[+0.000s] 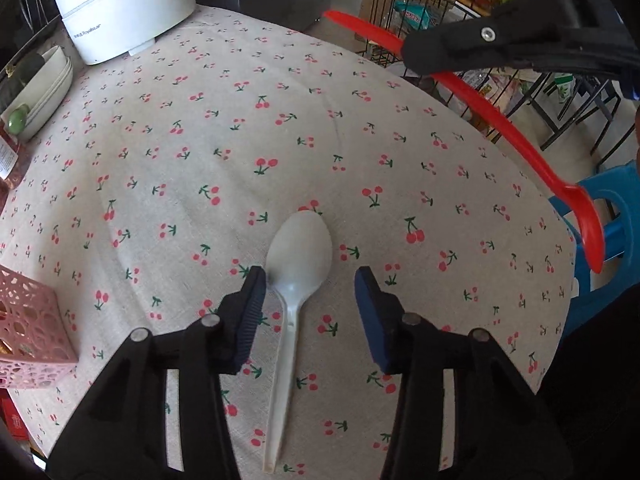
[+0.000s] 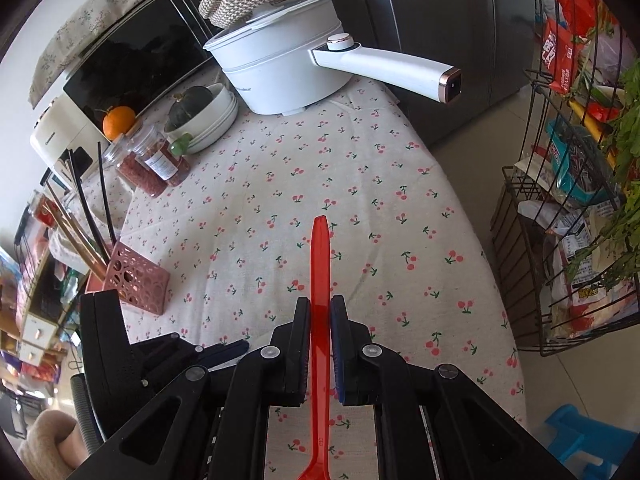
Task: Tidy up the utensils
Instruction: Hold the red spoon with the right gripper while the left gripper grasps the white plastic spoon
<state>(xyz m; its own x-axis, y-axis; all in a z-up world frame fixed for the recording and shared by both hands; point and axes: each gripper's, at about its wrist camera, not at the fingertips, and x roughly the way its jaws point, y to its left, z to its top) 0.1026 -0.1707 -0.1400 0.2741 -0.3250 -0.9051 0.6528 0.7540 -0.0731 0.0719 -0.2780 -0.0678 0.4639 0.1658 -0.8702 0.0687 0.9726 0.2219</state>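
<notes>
On the cloth, left wrist view: left gripper (image 1: 310, 280) spread wide; white spoon (image 1: 294, 292) flat on tablecloth (image 1: 240, 128) between the fingers, bowl ahead, untouched.
Right wrist view: right gripper (image 2: 320, 312) clamped on red spoon (image 2: 320, 280); handle points forward above the cloth; pink holder (image 2: 140, 280) off left.

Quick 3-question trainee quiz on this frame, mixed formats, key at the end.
1. True or false: the right gripper has its jaws shut on the red spoon.
2. Multiple choice: the white spoon is (A) in the pink holder, (B) flat on the tablecloth between the open jaws of the left gripper, (C) inside the white pot.
3. Fill in: the chopsticks stand in the ____ holder.

Key: 1 true; 2 B; 3 pink.
</notes>
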